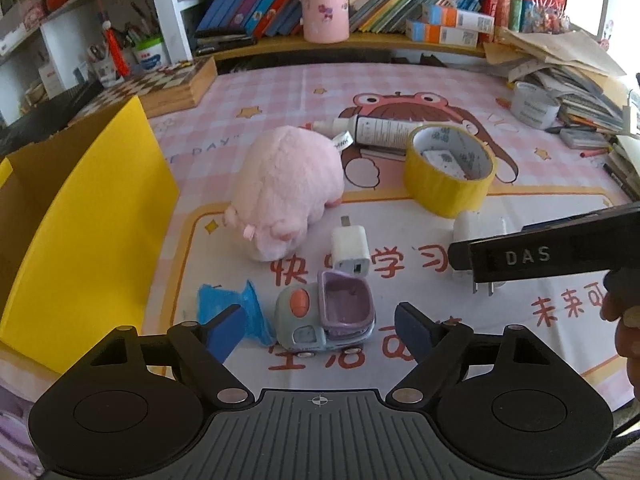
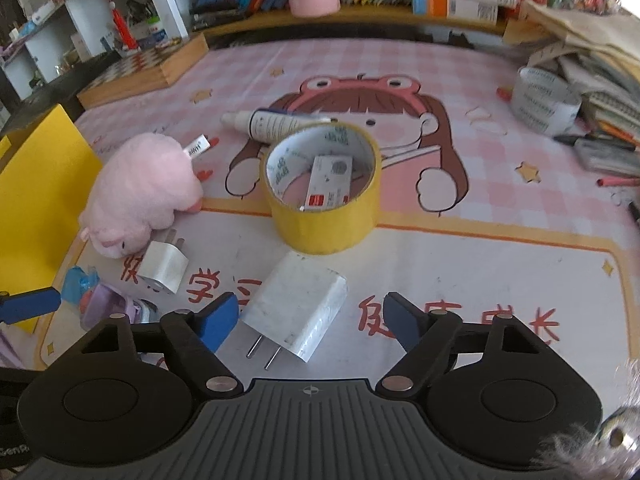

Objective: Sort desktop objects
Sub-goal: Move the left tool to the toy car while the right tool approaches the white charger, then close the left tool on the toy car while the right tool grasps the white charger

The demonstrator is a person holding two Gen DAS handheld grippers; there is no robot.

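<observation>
Lying between each gripper's parted fingers: toy truck (image 1: 326, 314), white charger (image 2: 296, 306).

Bright daylight, fisheye-warped, slightly blurred edges.

— What do the two tools look like?

— The left gripper (image 1: 322, 330) has a black ribbed base, two round black discs, angular black link arms with silver pivot screws, and blue fingers (image 1: 226, 330). A small crosshair mark sits on the near edge of the base.

— And the other?

— The right gripper (image 2: 310, 318) is built the same. Seen from the left camera, its black side bears white letters "DAS".
</observation>
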